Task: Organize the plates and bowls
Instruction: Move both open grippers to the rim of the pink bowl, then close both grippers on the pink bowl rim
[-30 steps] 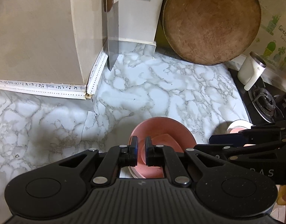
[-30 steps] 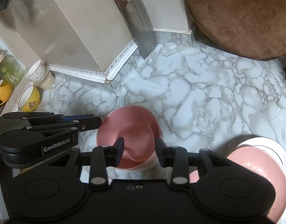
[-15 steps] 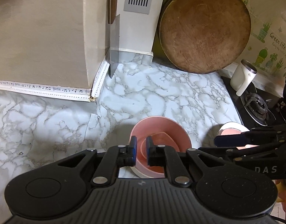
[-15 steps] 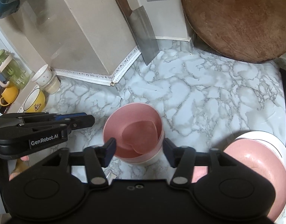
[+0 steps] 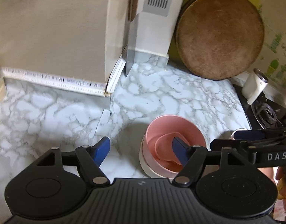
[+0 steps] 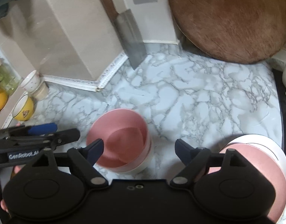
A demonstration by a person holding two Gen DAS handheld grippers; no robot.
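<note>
A pink bowl sits nested in a white bowl on the marble counter; the stack also shows in the right wrist view. My left gripper is open and empty, its right finger over the pink bowl. My right gripper is open and empty, just above and right of the bowls. A pink plate lies on a white plate at the lower right of the right wrist view.
A cleaver leans against the wall corner. A round wooden board stands at the back. A white mug lies by the stove burner. Yellow cups and a small white cup sit at the left.
My left gripper has opened from shut, letting go of the pink bowl. My right gripper has opened wider. Both have drawn back from the bowl stack.
</note>
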